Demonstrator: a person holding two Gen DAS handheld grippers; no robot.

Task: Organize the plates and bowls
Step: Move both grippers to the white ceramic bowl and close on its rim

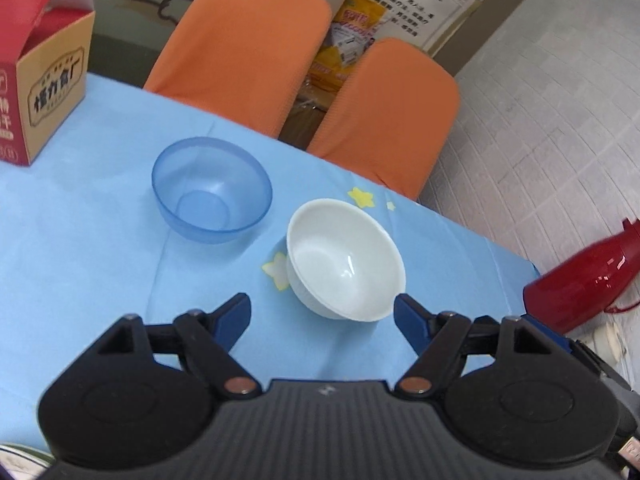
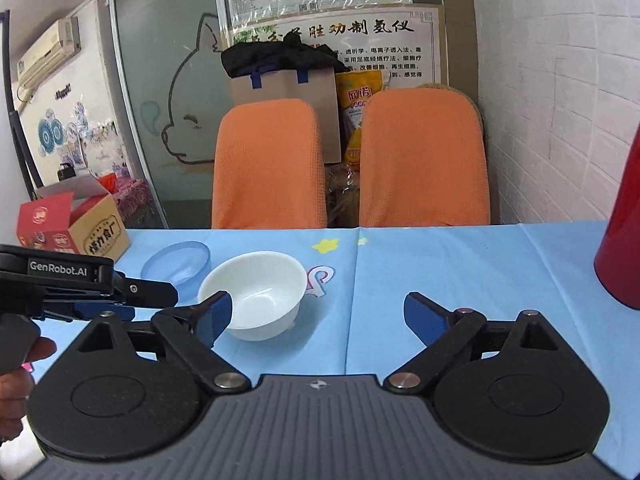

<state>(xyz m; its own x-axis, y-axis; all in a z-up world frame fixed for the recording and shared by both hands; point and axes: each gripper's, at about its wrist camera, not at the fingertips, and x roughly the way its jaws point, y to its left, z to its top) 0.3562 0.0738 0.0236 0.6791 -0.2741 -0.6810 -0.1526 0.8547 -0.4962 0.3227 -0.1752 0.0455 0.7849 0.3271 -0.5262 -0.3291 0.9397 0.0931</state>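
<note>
A white bowl [image 1: 346, 258] stands upright on the blue tablecloth [image 1: 80, 240]. A translucent blue bowl [image 1: 212, 190] stands just behind and left of it. My left gripper [image 1: 322, 314] is open and empty, hovering just in front of the white bowl, its right fingertip near the rim. In the right wrist view the white bowl [image 2: 256, 292] and the blue bowl [image 2: 178, 262] sit left of centre. My right gripper [image 2: 316, 316] is open and empty above the cloth, right of the white bowl. The left gripper [image 2: 120, 294] enters from the left beside the bowl.
A red and tan cardboard box [image 1: 40, 80] stands at the table's back left. Two orange chairs [image 1: 240, 48] [image 1: 392, 112] stand behind the far edge. A red thermos [image 2: 622, 220] stands at the table's right. A patterned plate rim [image 1: 16, 460] shows at the bottom left.
</note>
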